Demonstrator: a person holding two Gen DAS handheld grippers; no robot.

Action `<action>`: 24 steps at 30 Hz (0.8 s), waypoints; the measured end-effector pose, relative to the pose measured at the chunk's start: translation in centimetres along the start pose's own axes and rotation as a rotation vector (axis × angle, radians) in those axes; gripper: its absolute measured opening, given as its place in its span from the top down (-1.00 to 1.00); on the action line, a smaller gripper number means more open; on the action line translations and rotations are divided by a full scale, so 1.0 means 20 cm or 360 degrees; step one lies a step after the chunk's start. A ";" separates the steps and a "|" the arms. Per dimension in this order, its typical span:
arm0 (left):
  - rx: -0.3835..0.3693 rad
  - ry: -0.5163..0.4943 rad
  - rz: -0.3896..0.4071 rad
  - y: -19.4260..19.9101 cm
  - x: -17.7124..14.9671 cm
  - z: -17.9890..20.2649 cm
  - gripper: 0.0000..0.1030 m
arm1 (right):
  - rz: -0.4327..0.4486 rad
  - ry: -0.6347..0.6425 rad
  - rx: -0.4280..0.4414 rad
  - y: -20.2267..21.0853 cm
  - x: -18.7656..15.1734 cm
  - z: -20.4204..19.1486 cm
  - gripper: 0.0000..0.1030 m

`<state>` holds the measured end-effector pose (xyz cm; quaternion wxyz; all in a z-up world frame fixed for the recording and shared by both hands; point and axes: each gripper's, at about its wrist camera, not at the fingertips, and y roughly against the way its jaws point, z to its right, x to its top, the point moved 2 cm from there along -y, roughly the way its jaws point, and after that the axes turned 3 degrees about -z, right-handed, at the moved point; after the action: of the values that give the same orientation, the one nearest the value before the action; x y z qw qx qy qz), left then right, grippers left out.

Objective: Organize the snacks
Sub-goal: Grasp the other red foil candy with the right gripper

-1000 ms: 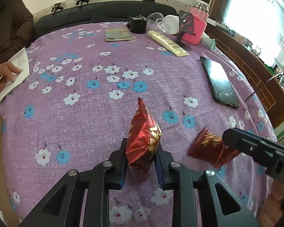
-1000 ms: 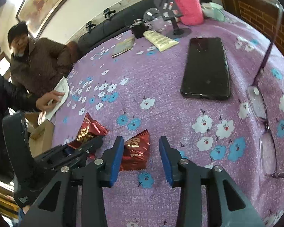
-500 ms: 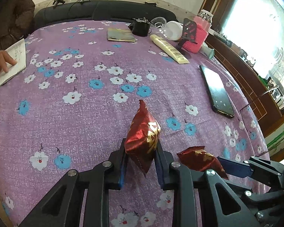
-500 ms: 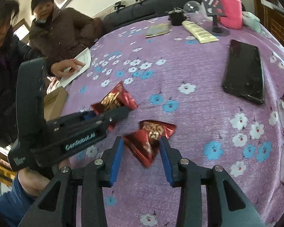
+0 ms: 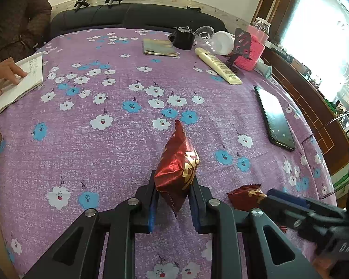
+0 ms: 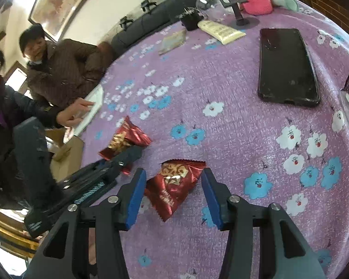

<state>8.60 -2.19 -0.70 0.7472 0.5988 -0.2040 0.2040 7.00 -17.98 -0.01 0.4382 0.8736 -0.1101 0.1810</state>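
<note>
Seen from the left wrist, the left gripper (image 5: pixel 174 200) has its blue-padded jaws pinched narrow on a crinkled red-and-gold foil snack packet (image 5: pixel 178 169), which stands on end above the purple flowered tablecloth (image 5: pixel 93 153), probably held clear for carrying to wherever the snacks are being gathered. At four o'clock from it a second red foil packet (image 5: pixel 244 196) lies by the tip of the right gripper (image 5: pixel 290 207). A black phone (image 5: pixel 274 118) rests towards two o'clock, and at ten o'clock a hand (image 5: pixel 4 74) presses on white paper. From the right wrist, the right gripper (image 6: pixel 172 193) is opening its jaws; the second packet (image 6: pixel 174 183) lies flat on the cloth between them, the left pad about touching its edge and the right one clear, likely a release. The held packet (image 6: pixel 125 139) sits at ten o'clock in the left gripper (image 6: pixel 118 162), near a cardboard box (image 6: pixel 65 153) that may be the destination.
</note>
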 end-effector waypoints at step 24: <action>0.0010 0.0021 0.0019 0.01 0.00 -0.02 0.55 | 0.0041 0.0080 -0.0068 0.00 -0.03 -0.05 0.03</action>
<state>8.51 -1.75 -0.57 0.7453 0.5986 -0.2018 0.2130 6.28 -17.26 0.32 0.4569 0.8578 -0.1139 0.2061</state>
